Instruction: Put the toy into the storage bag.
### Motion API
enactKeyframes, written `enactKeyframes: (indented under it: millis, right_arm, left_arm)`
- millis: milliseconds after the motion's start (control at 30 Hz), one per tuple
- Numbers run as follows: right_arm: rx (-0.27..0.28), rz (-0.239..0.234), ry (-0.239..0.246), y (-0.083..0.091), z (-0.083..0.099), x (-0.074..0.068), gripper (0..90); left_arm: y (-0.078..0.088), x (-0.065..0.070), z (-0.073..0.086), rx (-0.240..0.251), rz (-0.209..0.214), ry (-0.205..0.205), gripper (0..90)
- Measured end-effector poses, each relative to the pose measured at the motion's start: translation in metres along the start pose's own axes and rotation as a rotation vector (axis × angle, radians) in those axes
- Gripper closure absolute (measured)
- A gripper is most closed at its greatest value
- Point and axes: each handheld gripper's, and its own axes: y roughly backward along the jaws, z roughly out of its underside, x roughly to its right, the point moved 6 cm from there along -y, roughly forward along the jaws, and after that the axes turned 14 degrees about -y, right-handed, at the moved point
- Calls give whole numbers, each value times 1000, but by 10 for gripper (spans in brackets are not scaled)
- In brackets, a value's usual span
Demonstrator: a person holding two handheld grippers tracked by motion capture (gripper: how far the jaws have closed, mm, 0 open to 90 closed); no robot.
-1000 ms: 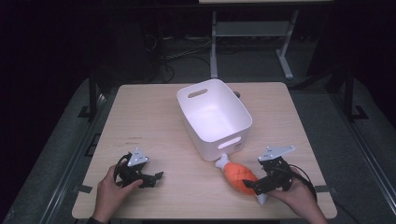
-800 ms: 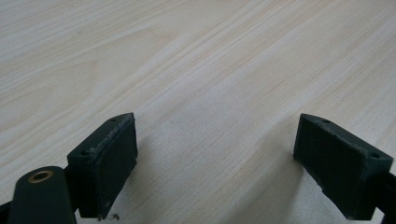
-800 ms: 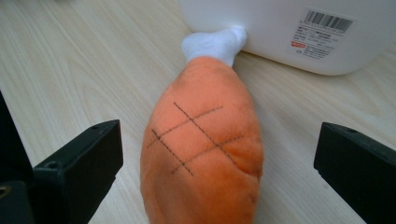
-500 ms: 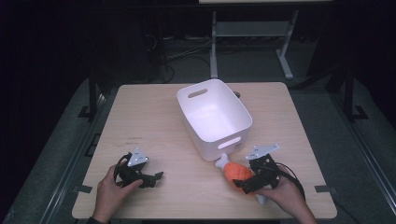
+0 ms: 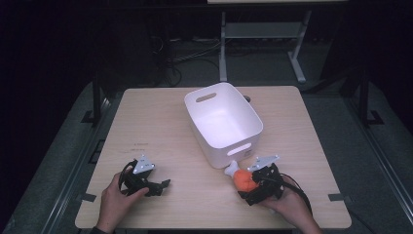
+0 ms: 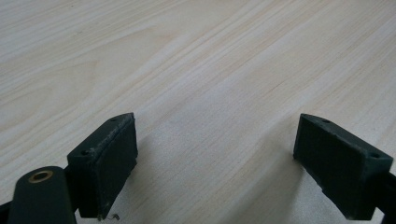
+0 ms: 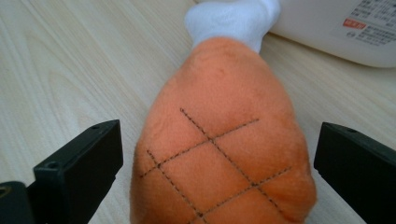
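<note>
An orange plush drumstick [image 5: 243, 179] with a white bone end lies on the wooden table [image 5: 170, 126], just in front of the white bin [image 5: 223, 122]. My right gripper [image 5: 254, 187] is open, its jaws on either side of the drumstick [image 7: 224, 140] without touching it. The white bone end points toward the bin wall [image 7: 345, 28]. My left gripper [image 5: 157, 186] rests at the table's front left, held by a hand. It is open, with bare wood between its fingers [image 6: 105, 161].
The white bin with handle slots stands empty at the table's middle. A metal stand [image 5: 263, 44] and cables lie on the dark floor beyond the far edge. The table's front edge [image 5: 209, 227] runs close under both hands.
My right gripper has slid left and forward, so its jaws now stand around the drumstick. The left gripper has stayed in place.
</note>
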Motion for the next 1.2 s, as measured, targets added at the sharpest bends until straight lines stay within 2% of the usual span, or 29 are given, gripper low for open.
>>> enactKeyframes:
  millis: [300, 600, 767, 900, 1200]
  right_arm:
    - [-35, 26, 27, -11, 6, -3, 10]
    - [-58, 37, 36, -14, 10, -3, 13]
    - [-60, 37, 29, -14, 11, -2, 77]
    - [-52, 41, 29, -11, 10, 0, 162]
    - [-52, 29, 37, -9, 10, -1, 255]
  left_arm:
    - [0, 0, 0, -2, 1, -3, 127]
    - [0, 0, 0, 0, 0, 0, 127]
    - [0, 0, 0, 0, 0, 0, 127]
    - [0, 0, 0, 0, 0, 0, 127]
    - [0, 0, 0, 0, 0, 0, 127]
